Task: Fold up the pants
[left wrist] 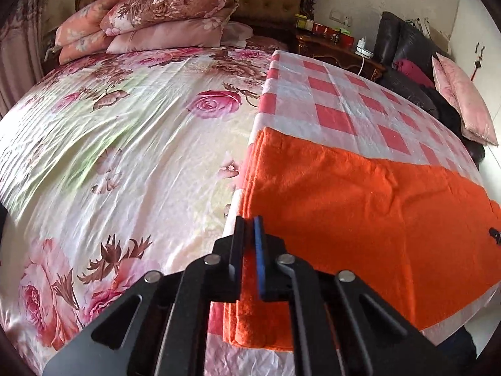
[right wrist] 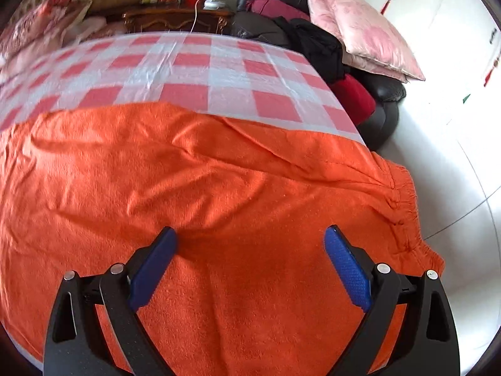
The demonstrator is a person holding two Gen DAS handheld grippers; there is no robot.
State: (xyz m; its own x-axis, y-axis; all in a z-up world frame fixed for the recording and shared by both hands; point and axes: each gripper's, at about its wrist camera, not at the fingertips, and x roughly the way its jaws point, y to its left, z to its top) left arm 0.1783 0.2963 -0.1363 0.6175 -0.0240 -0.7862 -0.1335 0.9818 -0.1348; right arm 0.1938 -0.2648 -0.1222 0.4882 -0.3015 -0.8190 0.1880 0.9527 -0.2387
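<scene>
Orange fleece pants (left wrist: 360, 203) lie flat on a red-and-white checked cloth (left wrist: 328, 94) spread over the bed. My left gripper (left wrist: 250, 224) is at the pants' left edge, its jaws nearly together with a fold of orange fabric pinched between the pads. In the right wrist view the pants (right wrist: 219, 172) fill the foreground, with the gathered elastic waistband (right wrist: 407, 206) at the right by the bed's edge. My right gripper (right wrist: 250, 235) hovers low over the pants near the waist end, jaws spread wide, blue pads (right wrist: 347, 269) bare and nothing between them.
A floral satin sheet (left wrist: 125, 141) covers the bed left of the checked cloth. Stacked pillows (left wrist: 162, 22) sit by the headboard. A wooden nightstand (right wrist: 178, 18), a black sofa with clothes (right wrist: 313, 40) and a pink cushion (right wrist: 360, 28) stand beyond. White floor (right wrist: 454, 156) lies to the right.
</scene>
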